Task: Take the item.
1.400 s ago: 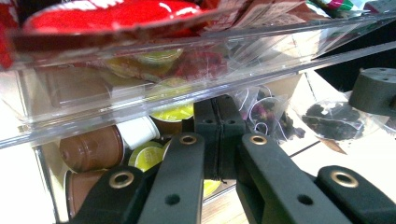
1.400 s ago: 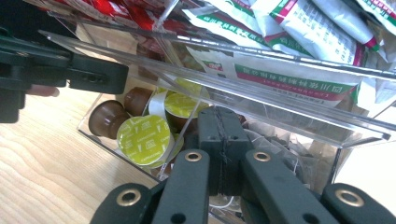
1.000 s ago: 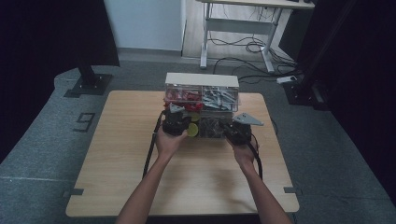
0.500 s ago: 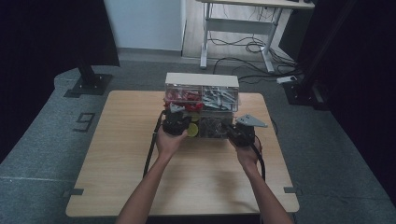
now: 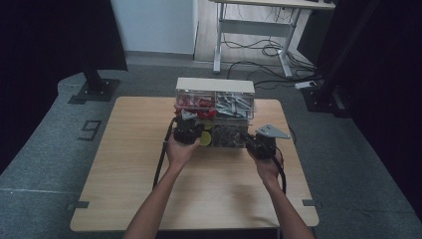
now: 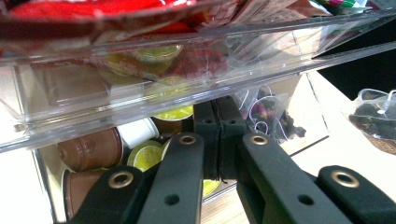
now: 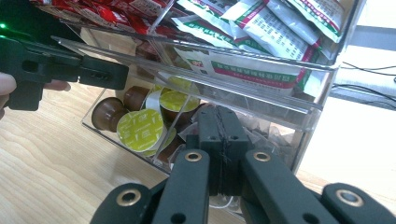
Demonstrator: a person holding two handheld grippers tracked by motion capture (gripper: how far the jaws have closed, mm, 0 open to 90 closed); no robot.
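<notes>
A clear acrylic drawer box (image 5: 215, 85) stands at the table's far middle. Its upper drawers hold red packets (image 7: 93, 14) and green-and-white sachets (image 7: 261, 28). The lower left drawer is pulled out and holds brown coffee capsules with yellow-green lids (image 7: 140, 130) (image 6: 144, 154). Tea bags (image 7: 266, 135) fill the lower right drawer. My left gripper (image 5: 190, 120) (image 6: 218, 135) is shut, its tips over the capsule drawer and under the upper drawer's lip (image 6: 140, 60). My right gripper (image 5: 251, 138) (image 7: 219, 140) is shut just before the tea-bag drawer. I see nothing clamped in either.
The wooden table (image 5: 124, 164) has bare room on the near side and left. A clear pouch of dark tea (image 6: 373, 116) shows at the right edge. Behind the table are a desk with cables (image 5: 259, 30) and a black stand base (image 5: 94, 89).
My right gripper has drawn back slightly toward the person. The left gripper has stayed at the capsule drawer.
</notes>
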